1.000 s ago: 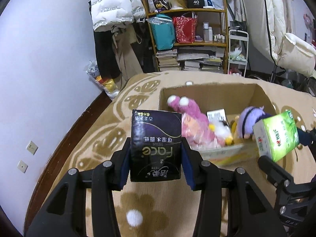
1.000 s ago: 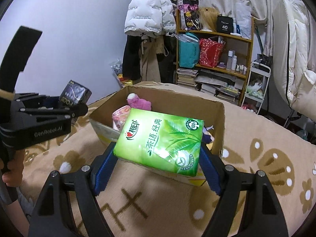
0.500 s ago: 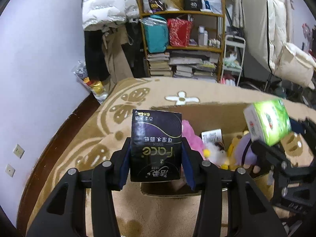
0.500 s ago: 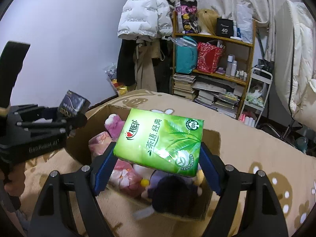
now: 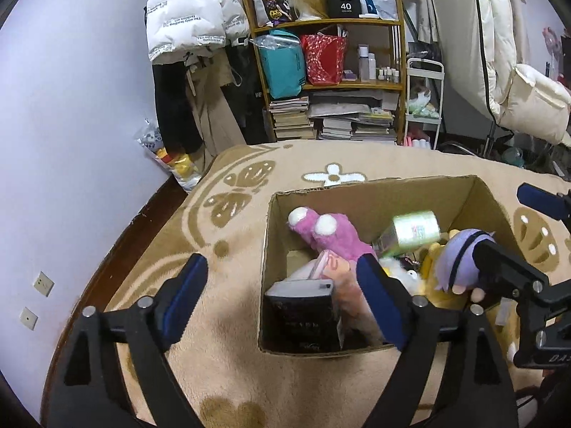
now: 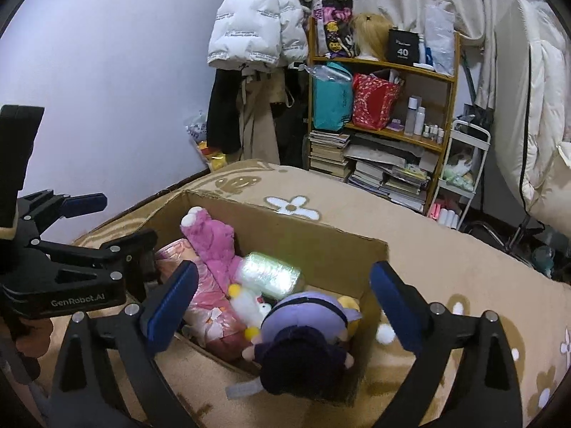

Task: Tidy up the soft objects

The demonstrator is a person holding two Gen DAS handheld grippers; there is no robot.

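An open cardboard box (image 5: 371, 192) (image 6: 321, 228) sits on the beige carpet. It holds a pink plush (image 5: 328, 235) (image 6: 214, 242), a purple plush (image 5: 460, 260) (image 6: 303, 324), a white plush and pink packs. The black tissue pack (image 5: 303, 317) lies in the box's near left corner. The green tissue pack (image 5: 414, 232) (image 6: 271, 274) lies among the toys. My left gripper (image 5: 282, 303) is open and empty above the black pack. My right gripper (image 6: 282, 306) is open and empty above the box.
A wooden shelf (image 5: 332, 71) (image 6: 382, 114) with bags and stacked books stands at the back. Coats (image 5: 192, 28) hang on the wall at the left. A white cart (image 5: 424, 107) and white bedding (image 5: 528, 107) are at the right.
Both grippers have opened. The black tissue pack dropped from the left gripper into the box. The green tissue pack dropped from the right gripper into the box.
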